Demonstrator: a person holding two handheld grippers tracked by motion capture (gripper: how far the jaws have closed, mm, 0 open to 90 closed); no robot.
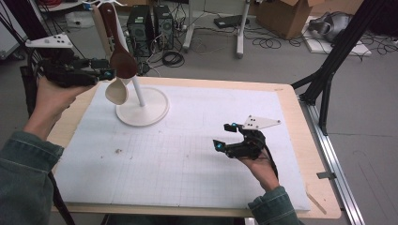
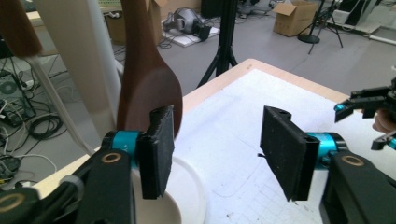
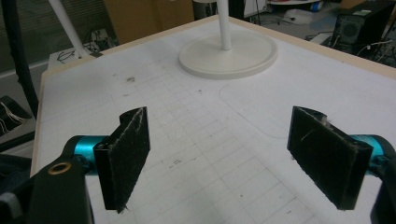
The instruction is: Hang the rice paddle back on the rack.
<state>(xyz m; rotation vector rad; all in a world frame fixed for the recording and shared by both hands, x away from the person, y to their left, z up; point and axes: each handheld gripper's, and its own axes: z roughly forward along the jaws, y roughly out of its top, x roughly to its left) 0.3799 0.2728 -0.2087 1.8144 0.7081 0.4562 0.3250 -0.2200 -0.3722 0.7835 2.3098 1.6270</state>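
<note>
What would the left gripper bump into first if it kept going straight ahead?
Probably the dark brown wooden spoon. It hangs from the white stand just past the left gripper, beside one pad rather than between the open jaws, so it might only brush it. Depth is hard to judge.

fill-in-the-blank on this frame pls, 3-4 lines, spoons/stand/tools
1. The brown wooden spoon hangs from the white stand with its bowl pointing ____.
2. Beside it hangs a second spoon, coloured ____.
3. The left tool has its jaws ____, with nothing between them, next to the brown spoon's bowl.
4. The right tool hovers open over the white ____ that covers the table.

Missing words: down; cream; open; mat
</note>
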